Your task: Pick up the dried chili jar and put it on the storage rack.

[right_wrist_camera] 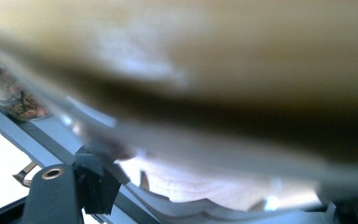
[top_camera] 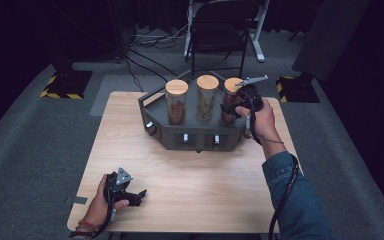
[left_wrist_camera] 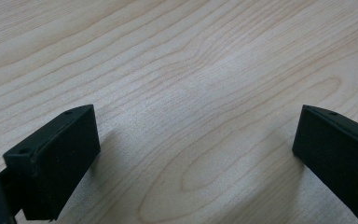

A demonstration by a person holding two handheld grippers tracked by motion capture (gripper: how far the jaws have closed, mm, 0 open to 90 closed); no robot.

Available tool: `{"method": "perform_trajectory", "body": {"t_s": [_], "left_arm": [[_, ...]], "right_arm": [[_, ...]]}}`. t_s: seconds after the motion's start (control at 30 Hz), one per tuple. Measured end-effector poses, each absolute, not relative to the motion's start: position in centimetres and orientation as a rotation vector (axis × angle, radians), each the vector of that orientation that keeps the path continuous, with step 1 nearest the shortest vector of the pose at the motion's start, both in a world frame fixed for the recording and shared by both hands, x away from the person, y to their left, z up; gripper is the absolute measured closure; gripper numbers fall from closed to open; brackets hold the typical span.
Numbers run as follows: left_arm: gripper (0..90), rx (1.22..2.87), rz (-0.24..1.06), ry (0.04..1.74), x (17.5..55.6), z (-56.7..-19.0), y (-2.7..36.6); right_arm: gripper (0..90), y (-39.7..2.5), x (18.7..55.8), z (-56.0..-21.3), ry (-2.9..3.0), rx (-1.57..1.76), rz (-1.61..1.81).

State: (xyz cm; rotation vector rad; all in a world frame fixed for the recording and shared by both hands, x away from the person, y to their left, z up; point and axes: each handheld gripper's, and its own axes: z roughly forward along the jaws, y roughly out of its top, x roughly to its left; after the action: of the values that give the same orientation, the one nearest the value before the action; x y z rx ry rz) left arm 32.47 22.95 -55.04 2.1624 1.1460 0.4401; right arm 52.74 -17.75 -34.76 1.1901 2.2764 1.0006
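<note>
A dark grey tray (top_camera: 200, 137) at the back of the wooden table (top_camera: 195, 172) holds three upright glass jars with wooden lids: left jar (top_camera: 176, 102), middle jar (top_camera: 207, 97) and right jar (top_camera: 231, 85). My right gripper (top_camera: 233, 107) reaches in from the right, its jaws set on either side of the right jar's glass body. In the right gripper view that jar (right_wrist_camera: 214, 70) is a close blur between the jaws of the right gripper (right_wrist_camera: 223, 191). My left gripper (top_camera: 137, 196) rests near the table's front left corner. It stands open (left_wrist_camera: 196, 126) over bare wood.
The tray has raised walls and small metal fittings along its front face. A black folding chair (top_camera: 220, 30) and cables stand on the grey floor beyond the table. Bare tabletop lies between the tray and the front edge.
</note>
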Motion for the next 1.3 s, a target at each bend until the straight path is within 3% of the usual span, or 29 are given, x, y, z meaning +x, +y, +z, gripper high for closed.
{"method": "perform_trajectory", "body": {"t_s": [1.3], "left_arm": [[0.4, 2.162, 0.440, 1.146, 32.5, -55.0, 22.9]], "right_arm": [[24.0, -17.5, 52.8, -36.0, 2.247, 1.209, 1.011]]}}
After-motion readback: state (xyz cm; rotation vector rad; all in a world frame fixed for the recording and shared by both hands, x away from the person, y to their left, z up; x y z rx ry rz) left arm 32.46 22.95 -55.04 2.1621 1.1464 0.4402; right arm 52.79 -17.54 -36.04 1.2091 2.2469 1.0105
